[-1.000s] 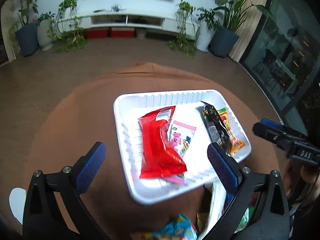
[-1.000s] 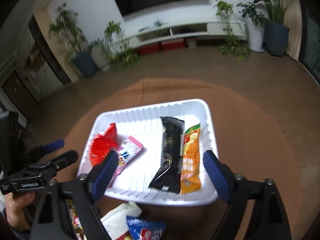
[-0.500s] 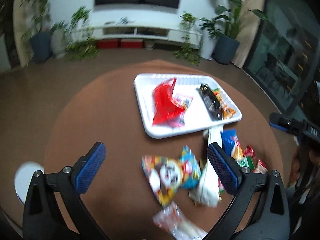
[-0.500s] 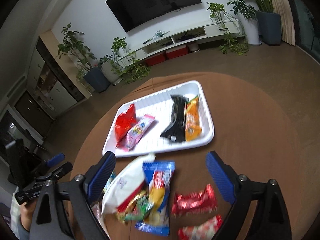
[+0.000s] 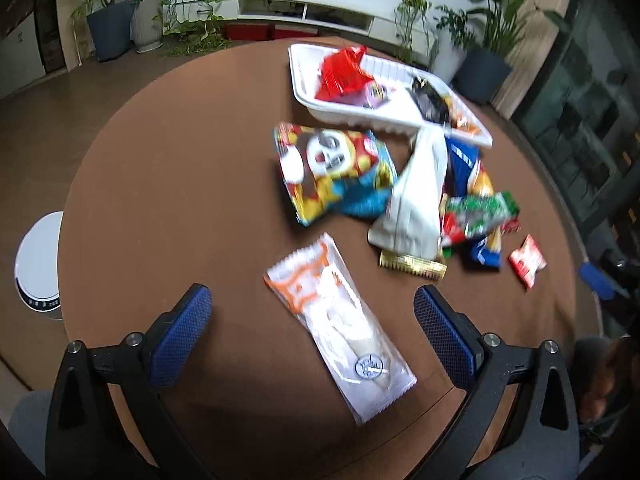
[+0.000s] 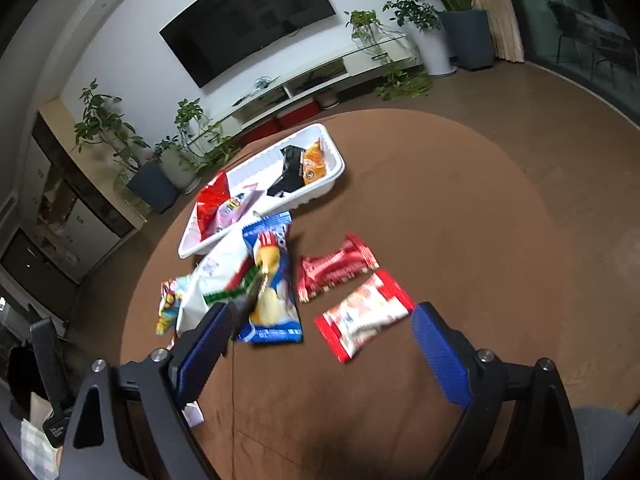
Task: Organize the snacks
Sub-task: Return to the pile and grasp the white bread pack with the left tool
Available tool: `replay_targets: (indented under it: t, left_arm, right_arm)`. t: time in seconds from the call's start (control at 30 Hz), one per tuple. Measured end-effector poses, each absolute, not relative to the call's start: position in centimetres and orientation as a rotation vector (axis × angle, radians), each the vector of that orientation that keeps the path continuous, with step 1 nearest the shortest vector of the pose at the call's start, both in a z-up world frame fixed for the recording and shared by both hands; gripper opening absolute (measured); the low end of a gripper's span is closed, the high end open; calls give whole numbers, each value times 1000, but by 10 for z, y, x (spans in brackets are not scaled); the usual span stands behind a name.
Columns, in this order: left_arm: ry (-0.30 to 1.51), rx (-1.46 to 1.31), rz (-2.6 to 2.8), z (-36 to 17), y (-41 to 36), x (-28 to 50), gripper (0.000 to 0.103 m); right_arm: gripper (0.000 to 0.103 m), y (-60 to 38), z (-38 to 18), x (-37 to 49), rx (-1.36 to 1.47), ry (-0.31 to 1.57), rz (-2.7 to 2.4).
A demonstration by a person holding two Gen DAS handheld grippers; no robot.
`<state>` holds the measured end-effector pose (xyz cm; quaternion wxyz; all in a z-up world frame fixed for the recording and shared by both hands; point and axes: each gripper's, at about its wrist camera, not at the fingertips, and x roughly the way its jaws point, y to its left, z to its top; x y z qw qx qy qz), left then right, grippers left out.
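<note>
Snacks partly sorted into a white tray (image 5: 308, 98) on a round brown table (image 5: 180, 184).

Inside the tray a red bag (image 5: 342, 74), a pink packet (image 6: 236, 210), a black packet (image 6: 290, 170) and an orange packet (image 6: 314, 162) are seen. Just in front of the tray, loose snacks are piled; nearest, a white-and-orange packet (image 5: 340, 326) is laid with its long axis slanting away from the tray. The left gripper (image 5: 312, 334) is spread wide above that packet, nothing pinched. The right gripper (image 6: 320, 340) is likewise spread, empty, above a red-and-white packet (image 6: 364, 314) lying crosswise.
</note>
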<state>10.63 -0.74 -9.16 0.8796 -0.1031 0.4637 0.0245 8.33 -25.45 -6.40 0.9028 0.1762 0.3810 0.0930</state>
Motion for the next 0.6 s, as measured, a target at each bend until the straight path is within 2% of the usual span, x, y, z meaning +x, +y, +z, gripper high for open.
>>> replay_targets:
  t: [0.07,0.13,0.2,0.23,0.47,0.6]
  left_arm:
    - [968,-197,51,-96,-14,106,100]
    - [979,-190,38,-100,-18,109,86]
    - [994,-185,33,-103,-22,116,65]
    - [1006,-179,31,-106,-23,119,60]
    - [1009,-122,-3,-108,-27,118,54]
    - [1017,-108,-34,-107,-23,119,32]
  right_arm:
    - [93,-250,-66,82,333,794,188]
    - [93,-247,-69,83,333,804,197]
    - [93,-246,-73,80,334,811,201]
    - [93,-244,-75,80,329,817,201]
    - [92,-239,-77,75,296,811,203]
    - [92,-233,-77,69,265,804,200]
